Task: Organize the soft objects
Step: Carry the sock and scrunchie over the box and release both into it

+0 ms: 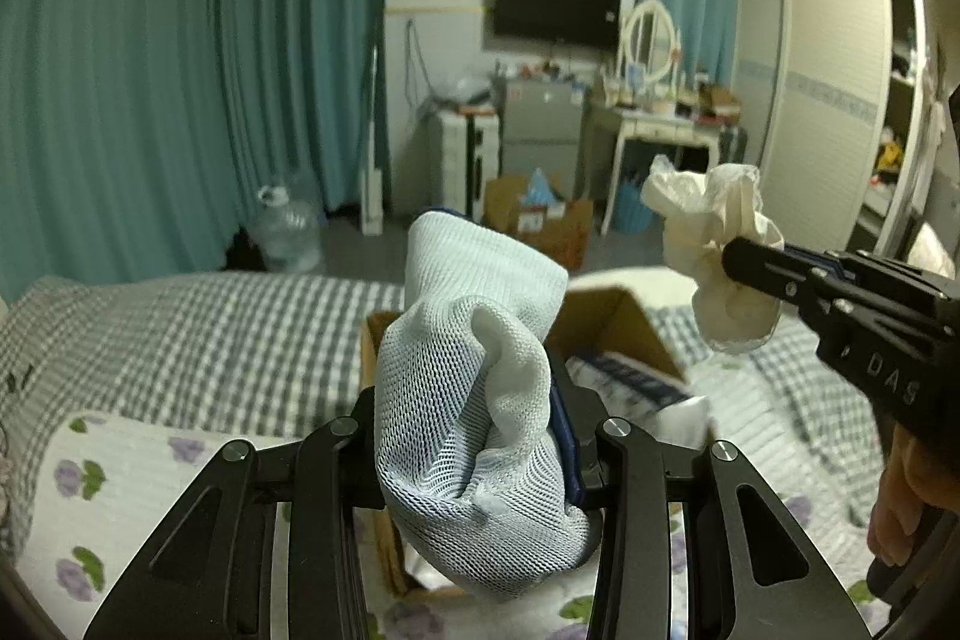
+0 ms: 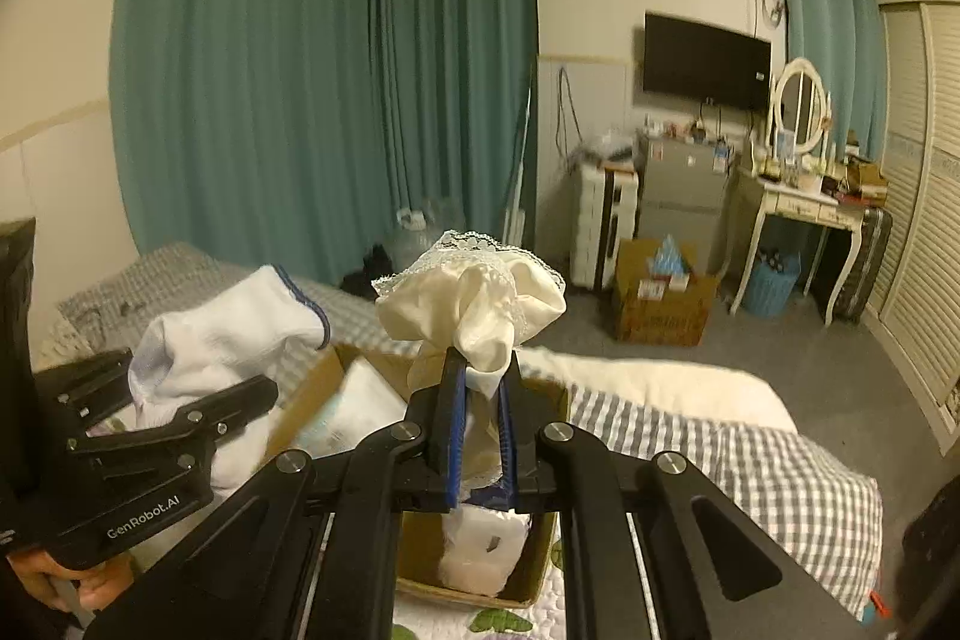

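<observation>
The left claw [image 1: 474, 436] was clamped on a pale blue mesh sock [image 1: 474, 400], bunched between its fingers and rising above them — its dark-trimmed cuff pointed away from the camera. In the right wrist view the same sock [image 2: 234, 328] hung in the air to the left, just above the near edge of the bed [image 2: 750, 460]. The right claw [image 2: 480, 400] was closed tight on a cream, lace-edged cloth [image 2: 474, 304], which bloomed out above the blue-lined fingers; from the left wrist view that cloth [image 1: 714, 244] sat at the claw's tip, well apart from the sock. Both bundles were held above an open cardboard box [image 1: 624, 316] resting on the checked bedding, with white soft items already lying inside it. A floral quilt [image 1: 120, 490] lay under the box's near side.
</observation>
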Motion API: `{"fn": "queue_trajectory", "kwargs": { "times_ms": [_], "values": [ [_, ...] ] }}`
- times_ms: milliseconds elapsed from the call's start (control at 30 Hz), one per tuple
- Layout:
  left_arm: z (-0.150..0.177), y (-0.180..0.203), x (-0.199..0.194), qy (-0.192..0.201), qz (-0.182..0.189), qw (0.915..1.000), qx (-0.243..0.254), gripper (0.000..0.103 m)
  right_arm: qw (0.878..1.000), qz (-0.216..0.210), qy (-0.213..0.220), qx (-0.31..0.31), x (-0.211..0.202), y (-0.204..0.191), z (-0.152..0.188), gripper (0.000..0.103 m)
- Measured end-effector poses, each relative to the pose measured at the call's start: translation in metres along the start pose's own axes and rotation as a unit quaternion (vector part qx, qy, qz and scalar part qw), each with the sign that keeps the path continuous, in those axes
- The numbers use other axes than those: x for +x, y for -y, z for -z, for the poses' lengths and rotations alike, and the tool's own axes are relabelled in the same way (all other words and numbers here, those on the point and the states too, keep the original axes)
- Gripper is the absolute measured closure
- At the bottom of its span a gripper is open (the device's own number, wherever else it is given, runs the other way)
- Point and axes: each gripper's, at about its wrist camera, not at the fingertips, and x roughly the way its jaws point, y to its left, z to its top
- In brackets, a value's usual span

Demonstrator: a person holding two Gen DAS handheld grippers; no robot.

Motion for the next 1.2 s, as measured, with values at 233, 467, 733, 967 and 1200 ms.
{"fn": "queue_trajectory", "kwargs": {
  "times_ms": [233, 467, 733, 967, 1200],
  "values": [
    [0.018, 0.001, 0.059, -0.066, -0.008, 0.9978, 0.003, 0.065, 0.997, 0.004, -0.074, -0.008, 0.085, 0.015, 0.036, 0.094],
    [0.030, 0.006, 0.077, -0.102, 0.000, 0.9948, 0.003, 0.059, 0.993, 0.009, -0.119, -0.009, 0.130, 0.029, 0.056, 0.094],
    [0.016, 0.009, 0.058, -0.094, 0.006, 0.9956, 0.000, 0.048, 0.994, 0.023, -0.102, -0.024, 0.117, 0.022, 0.053, 0.063],
    [-0.005, 0.009, 0.005, -0.010, -0.027, 0.9994, 0.020, 0.016, 0.997, 0.032, -0.061, -0.024, 0.075, 0.018, 0.036, 0.047],
    [-0.022, -0.003, -0.036, 0.016, -0.028, 0.9995, -0.002, 0.016, 0.999, 0.038, -0.019, -0.022, 0.019, 0.012, 0.013, 0.040]
  ]
}}
